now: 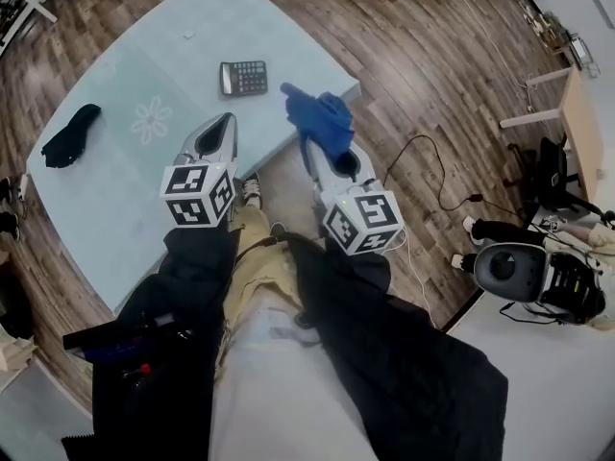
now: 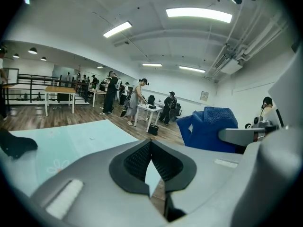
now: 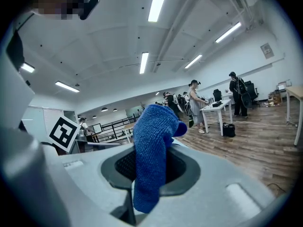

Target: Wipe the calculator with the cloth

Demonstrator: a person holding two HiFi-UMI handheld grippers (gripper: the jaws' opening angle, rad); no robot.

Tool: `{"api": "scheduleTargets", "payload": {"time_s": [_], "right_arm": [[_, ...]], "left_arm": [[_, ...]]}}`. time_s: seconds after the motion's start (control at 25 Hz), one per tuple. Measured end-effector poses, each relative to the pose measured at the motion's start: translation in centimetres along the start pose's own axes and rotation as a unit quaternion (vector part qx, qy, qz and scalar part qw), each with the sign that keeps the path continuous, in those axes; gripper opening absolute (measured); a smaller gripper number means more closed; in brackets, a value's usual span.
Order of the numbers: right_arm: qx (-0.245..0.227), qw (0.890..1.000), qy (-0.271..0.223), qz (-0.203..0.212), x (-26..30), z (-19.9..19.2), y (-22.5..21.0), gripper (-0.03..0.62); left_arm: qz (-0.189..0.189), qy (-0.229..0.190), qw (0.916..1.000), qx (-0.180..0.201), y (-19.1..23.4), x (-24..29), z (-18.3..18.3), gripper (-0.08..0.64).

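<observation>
Holding the blue cloth clamped between the jaws of the right gripper, hovered near the calculator, lying flat toward the far edge of the pale table. Carried the left gripper with jaws together on nothing. Judged it best to lower the bunched cloth flat onto the keys, press lightly, sweep across, and steady the casing with the left tips. Found no legible brand; saw only square markers on the cubes.

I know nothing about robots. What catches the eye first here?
A bright blue cloth is pinched in the right gripper, by the pale table's edge. Nearby a dark calculator lies on the table, and the left gripper hovers empty, jaws together.
</observation>
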State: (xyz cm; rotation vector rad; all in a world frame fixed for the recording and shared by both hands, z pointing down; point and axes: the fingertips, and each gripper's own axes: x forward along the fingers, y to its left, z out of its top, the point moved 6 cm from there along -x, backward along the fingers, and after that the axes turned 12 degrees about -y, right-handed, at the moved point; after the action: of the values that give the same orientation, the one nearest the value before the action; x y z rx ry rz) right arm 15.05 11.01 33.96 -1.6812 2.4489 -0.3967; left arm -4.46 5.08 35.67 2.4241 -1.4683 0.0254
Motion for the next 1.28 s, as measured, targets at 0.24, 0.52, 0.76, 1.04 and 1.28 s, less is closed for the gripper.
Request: {"api": "scheduleTargets", "payload": {"time_s": [0.24,0.52,0.76,1.04,1.28], "right_arm": [[-0.005,1.000,0.012,-0.001,8.0,0.3,-0.9,0.091],[-0.003,0.999,0.035,0.019,13.6,-0.6,-0.7,0.090],[-0.002,0.998,0.055,0.020,16.2,-1.2,-0.8,0.091],[0.011,0.994,0.111,0.017,20.8,-5.3,-2.0,0.091],[0.027,0.988,0.150,0.034,23.9,-8.0,-3.9,0.091]], "left_arm": [[-0.005,0.012,0.9998,-0.018,4.5,5.4,0.8,-0.003],[0.018,0.031,0.9988,-0.035,8.3,7.8,0.3,-0.003],[0.026,0.047,0.9974,-0.048,10.3,9.1,-0.4,-0.003],[0.042,0.088,0.9930,-0.068,14.4,12.1,-3.9,-0.003],[0.075,0.126,0.9862,-0.077,16.0,13.7,-6.9,-0.003]]}}
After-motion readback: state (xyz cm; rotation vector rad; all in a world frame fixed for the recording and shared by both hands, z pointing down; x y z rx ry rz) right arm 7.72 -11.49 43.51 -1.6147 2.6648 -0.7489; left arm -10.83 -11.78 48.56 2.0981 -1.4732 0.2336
